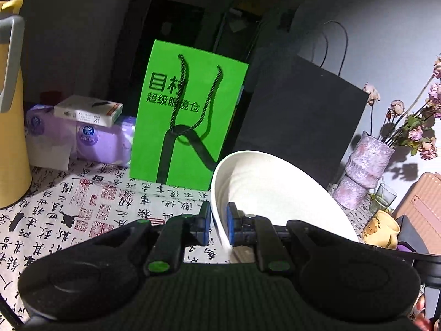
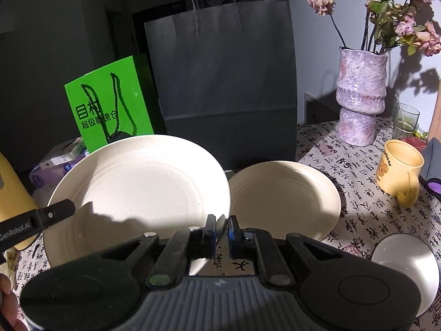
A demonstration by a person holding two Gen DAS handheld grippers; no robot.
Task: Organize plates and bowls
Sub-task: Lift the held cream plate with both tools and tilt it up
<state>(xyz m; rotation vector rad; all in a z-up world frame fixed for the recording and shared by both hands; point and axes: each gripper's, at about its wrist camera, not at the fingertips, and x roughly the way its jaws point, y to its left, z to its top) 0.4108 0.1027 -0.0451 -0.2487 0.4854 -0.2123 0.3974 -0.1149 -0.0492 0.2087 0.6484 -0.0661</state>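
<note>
Left wrist: left tongs clamped on the rim of the big plate, raised and tilted above the tabletop.

Right wrist: right tongs pinching the same plate's opposite rim, with a smaller plate just beside it and a bowl at lower right. Nothing stacked yet; most of the sorting probably left.
</note>
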